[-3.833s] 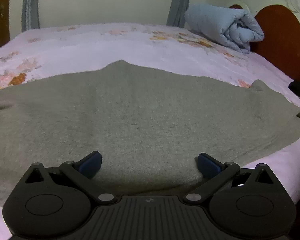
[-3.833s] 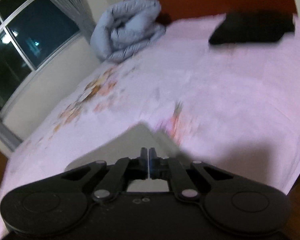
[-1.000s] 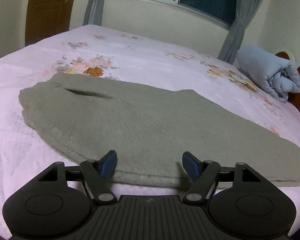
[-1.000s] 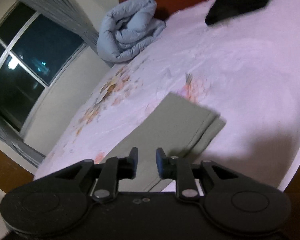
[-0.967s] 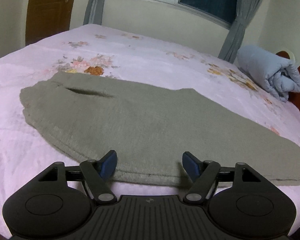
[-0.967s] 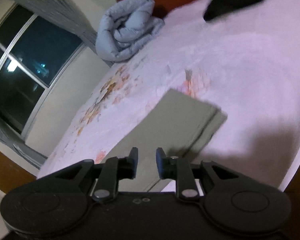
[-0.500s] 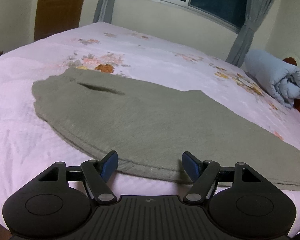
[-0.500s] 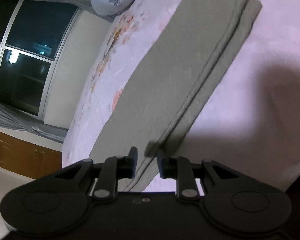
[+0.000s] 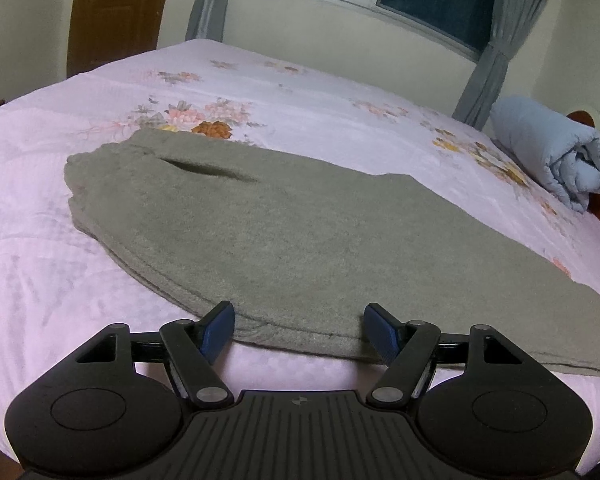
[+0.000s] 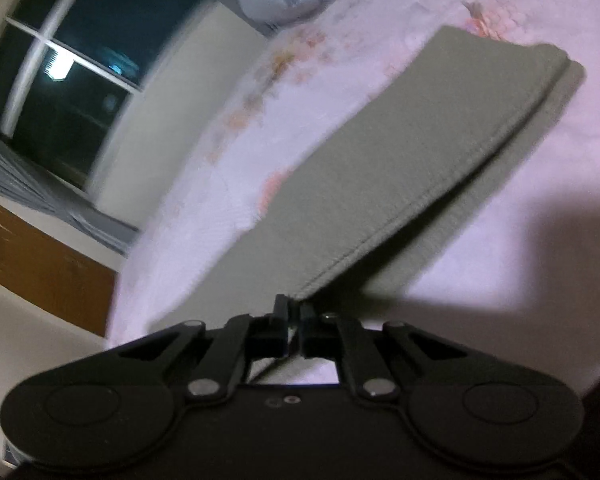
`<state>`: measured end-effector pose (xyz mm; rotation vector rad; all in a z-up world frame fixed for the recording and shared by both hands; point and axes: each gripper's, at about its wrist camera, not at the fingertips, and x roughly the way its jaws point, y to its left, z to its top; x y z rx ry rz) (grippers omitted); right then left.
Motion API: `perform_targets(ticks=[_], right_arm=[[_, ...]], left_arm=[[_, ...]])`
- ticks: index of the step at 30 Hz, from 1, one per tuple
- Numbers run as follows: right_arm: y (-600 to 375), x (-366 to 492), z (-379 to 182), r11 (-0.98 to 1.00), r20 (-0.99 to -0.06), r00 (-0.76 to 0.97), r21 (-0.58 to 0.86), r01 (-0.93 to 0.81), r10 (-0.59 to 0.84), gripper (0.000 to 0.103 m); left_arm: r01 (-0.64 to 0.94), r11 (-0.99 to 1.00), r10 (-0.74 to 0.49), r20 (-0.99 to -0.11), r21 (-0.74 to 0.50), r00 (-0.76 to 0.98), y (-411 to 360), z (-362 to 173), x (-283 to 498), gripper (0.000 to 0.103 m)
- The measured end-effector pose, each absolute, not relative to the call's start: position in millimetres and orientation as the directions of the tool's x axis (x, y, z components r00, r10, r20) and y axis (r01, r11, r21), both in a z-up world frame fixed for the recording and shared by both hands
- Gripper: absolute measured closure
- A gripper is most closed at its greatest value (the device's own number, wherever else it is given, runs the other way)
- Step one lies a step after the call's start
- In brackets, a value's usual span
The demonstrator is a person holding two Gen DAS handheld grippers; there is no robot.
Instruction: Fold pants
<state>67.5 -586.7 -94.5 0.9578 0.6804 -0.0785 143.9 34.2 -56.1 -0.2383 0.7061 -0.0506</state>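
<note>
1. Olive-grey fleece pants [image 9: 300, 232] lie flat across the bed [image 9: 40, 264], folded lengthwise so one leg stacks on the other; the fabric looks thick and nubbly, with a dark pocket slit near the waist end at the left of the left wrist view.
2. The waist end is rounded and bunched a little; the legs taper away to the right, running toward the bed's near edge.
3. The left gripper [image 9: 299, 330] hangs over the near long edge of the pants, its blue-padded fingers [image 9: 219, 327] spread wide apart; the hem edge runs between them, nothing clamped.
4. Over to the right gripper [image 10: 294, 314]: its fingers have just been closing and now sit together, pinching the corner of the upper leg's cuff; that top layer is lifted off the lower one, a shadowed gap showing between the two along the seam.
5. In the right wrist view the pants [image 10: 420, 152] stretch away as a long strip; the stitched edge of the top layer is clear, the picture a bit blurred.
6. A rolled pale-blue quilt [image 9: 552, 160] sits at the far right of the bed, well apart from the pants; the floral sheet [image 9: 216, 120] shows pink and orange blooms beyond the waist.
</note>
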Motion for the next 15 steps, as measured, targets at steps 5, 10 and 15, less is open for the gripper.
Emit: perform_targets(ticks=[5, 10, 15], right_arm=[[-600.7, 61.0, -103.0, 0.509, -0.574, 0.789, 0.757, 0.409, 0.219, 0.094], [-651.7, 13.4, -79.6, 0.522, -0.5, 0.864, 0.752, 0.403, 0.053, 0.087], [-710.7, -14.5, -97.6, 0.353, -0.42, 0.906, 0.842, 0.408, -0.045, 0.088]], left_arm=[[-0.034, 0.973, -0.119, -0.625, -0.228, 0.772, 34.6, -46.7, 141.8, 0.031], [-0.043, 0.976, -0.105, -0.632, -0.214, 0.768, 35.8, -51.0, 142.0, 0.031], [-0.054, 0.982, -0.073, -0.624, -0.181, 0.778, 22.9, -50.3, 147.2, 0.031]])
